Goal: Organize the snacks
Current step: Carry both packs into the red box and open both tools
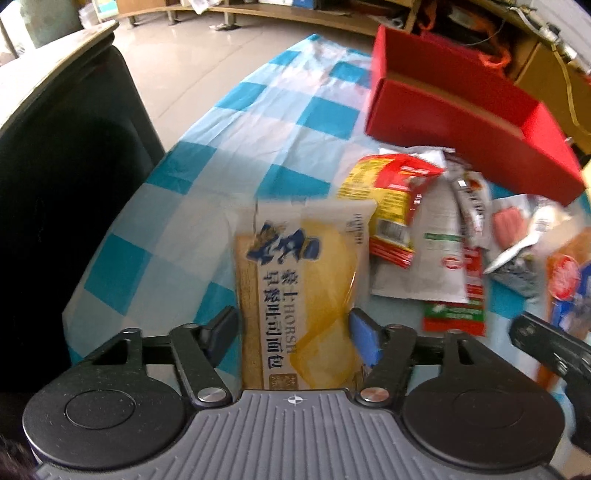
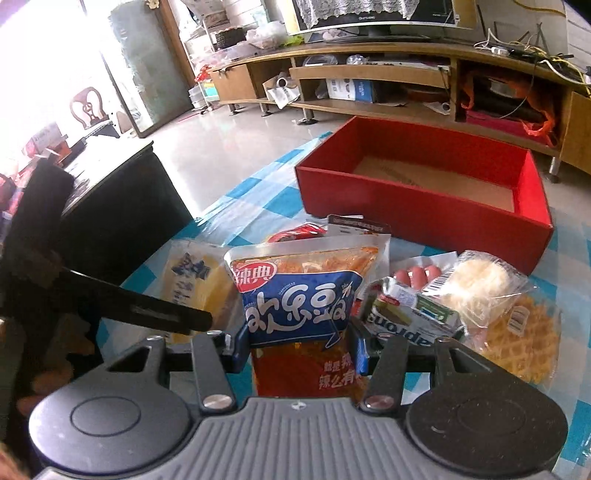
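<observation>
- blue-and-white checked tablecloth (image 2: 275, 201) over the table
- black chair (image 1: 70, 177) just beside the table's left edge
- long wooden TV cabinet (image 2: 388, 74) along the far wall, cluttered shelves
- TV (image 2: 373, 14) on top, lace cover
- pale glossy tile floor (image 2: 236, 144)
- carved wooden chair (image 2: 86, 107) near the bright doorway

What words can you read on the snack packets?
"HORSH" and "早餐吐司面包": on the yellow bread packet between the left gripper's fingers.
"辣典": red badge on the blue and red spicy snack bag gripped by the right gripper.
Big white characters on that bag: too stylised to read surely.
Red and yellow packet: print blurred.
Green and white pack: letters upside down, partly hidden.
Barcode label on the clear bun bag: too small.
</observation>
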`<state>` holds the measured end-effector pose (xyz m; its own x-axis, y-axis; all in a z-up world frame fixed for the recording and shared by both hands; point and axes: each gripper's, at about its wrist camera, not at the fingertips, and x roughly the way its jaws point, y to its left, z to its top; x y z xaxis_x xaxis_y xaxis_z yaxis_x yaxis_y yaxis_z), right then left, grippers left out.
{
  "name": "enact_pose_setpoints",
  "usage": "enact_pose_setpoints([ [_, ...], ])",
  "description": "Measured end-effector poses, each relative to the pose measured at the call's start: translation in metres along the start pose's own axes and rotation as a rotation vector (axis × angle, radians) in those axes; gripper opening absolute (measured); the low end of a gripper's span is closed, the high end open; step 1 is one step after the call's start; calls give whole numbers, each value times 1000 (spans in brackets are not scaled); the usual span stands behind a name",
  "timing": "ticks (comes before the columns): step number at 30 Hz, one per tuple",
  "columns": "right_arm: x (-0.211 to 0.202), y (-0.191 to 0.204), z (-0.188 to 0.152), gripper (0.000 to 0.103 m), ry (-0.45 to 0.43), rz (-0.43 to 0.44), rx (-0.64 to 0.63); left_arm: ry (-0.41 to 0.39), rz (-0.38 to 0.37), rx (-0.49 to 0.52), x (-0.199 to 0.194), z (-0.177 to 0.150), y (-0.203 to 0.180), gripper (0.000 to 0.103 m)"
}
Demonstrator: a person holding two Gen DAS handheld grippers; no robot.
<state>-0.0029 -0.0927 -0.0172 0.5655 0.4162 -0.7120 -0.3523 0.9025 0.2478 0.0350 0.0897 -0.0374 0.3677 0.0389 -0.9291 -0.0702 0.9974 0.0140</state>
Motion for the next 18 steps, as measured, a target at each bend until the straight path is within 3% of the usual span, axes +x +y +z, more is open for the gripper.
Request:
enact_pose_setpoints([
  [5,3,4,-2,48,11,7,-10,33,61,10,23,4,-12,93],
  [8,1,1,-2,48,10,6,-4,48,79,-47,32,5,-10,97],
  [10,-1,-1,-2,48,9,1,2,56,40,-92,32,8,-4,86],
  [12,-3,-2,-1,48,7,-1,8,50,54,-94,26,9,-1,77],
  [18,-14,-1,4,48,-32,-6,6,44,45,-65,5,2,-3,74],
])
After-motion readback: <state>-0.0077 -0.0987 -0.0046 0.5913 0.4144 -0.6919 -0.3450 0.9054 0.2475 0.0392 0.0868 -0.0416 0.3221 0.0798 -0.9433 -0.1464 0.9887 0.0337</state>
